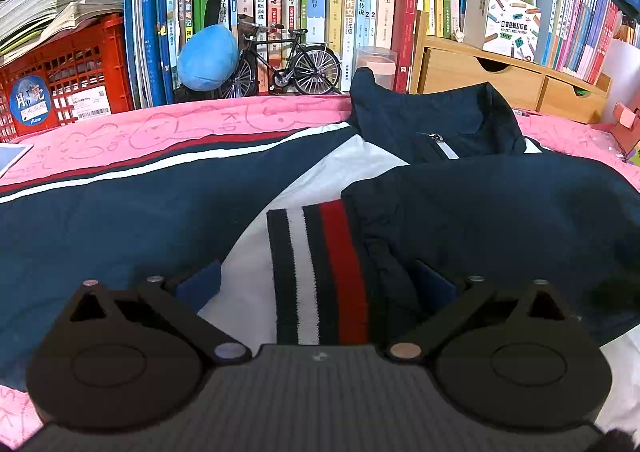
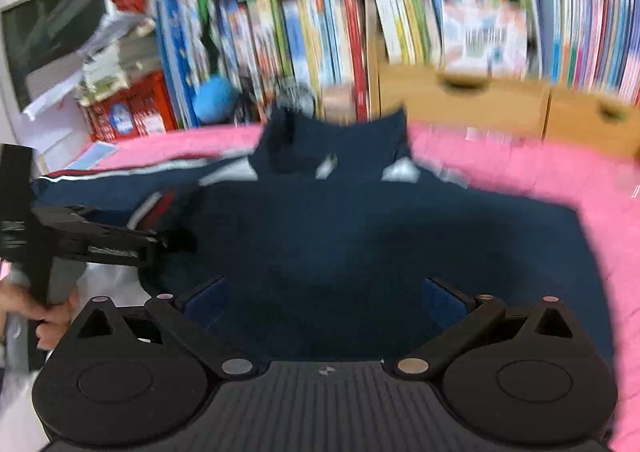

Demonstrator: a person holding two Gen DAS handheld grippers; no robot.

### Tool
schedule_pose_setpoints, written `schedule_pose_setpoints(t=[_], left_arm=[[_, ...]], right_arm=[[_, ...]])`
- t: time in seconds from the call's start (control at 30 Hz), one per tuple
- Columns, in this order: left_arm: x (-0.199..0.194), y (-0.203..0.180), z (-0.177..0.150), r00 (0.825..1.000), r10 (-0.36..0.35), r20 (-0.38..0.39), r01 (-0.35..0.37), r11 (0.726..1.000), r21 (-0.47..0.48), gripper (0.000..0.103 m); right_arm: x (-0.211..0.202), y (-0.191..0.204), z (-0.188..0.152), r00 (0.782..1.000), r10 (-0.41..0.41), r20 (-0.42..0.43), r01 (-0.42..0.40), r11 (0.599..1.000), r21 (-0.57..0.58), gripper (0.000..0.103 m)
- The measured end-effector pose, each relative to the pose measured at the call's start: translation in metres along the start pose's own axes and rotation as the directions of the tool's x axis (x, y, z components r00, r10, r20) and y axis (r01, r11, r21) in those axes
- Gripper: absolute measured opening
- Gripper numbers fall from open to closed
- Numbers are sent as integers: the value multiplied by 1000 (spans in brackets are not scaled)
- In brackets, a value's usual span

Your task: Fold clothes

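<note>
jacket [image 1: 500,212]: navy w/ white panel, lying flat on the pink cloth [image 1: 160,128]; we see one sleeve folded across the front
cuff [image 1: 320,276]: striped, sits btwn our left gripper [image 1: 316,284] fingers, not pinched
left jaws: wide open, empty
right gripper [image 2: 324,304]: spread wide over the jacket body, nothing held, pic blurry
behind: bookshelf [image 1: 360,4], wooden drawers [image 1: 500,76]

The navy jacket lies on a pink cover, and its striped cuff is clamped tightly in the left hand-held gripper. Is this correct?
Not quite. In the left wrist view the left hand-held gripper stands wide open; the striped cuff lies loose between its fingers. The navy jacket does lie on the pink cover.
</note>
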State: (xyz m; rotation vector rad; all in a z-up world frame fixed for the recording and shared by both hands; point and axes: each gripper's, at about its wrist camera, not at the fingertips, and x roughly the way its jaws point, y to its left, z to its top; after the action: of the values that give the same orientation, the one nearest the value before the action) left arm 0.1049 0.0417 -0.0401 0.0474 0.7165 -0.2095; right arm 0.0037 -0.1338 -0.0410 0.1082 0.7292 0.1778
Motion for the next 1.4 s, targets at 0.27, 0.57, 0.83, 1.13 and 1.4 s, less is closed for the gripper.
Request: schedule_pose_setpoints(t=[0.27, 0.57, 0.83, 1.13, 1.4], left_arm=[[0, 0, 1, 1000, -2, -4, 2, 1000, -1, 103], [3, -1, 3, 1000, 2, -8, -2, 1000, 9, 103], [-58, -3, -29, 1000, -23, 7, 22, 996, 89, 103], [-194, 26, -169, 993, -52, 104, 44, 996, 81, 103], [-249, 32, -198, 972, -61, 225, 78, 995, -66, 103]], right_arm=[[20, 6, -16, 997, -80, 6, 80, 990, -119, 103], [22, 5, -15, 996, -89, 4, 89, 989, -115, 103], [-10, 8, -16, 992, -110, -54, 108, 993, -50, 103], [-153, 11, -130, 988, 56, 147, -55, 998, -13, 103], [-211, 27, -218, 971, -54, 231, 62, 998, -25, 103]])
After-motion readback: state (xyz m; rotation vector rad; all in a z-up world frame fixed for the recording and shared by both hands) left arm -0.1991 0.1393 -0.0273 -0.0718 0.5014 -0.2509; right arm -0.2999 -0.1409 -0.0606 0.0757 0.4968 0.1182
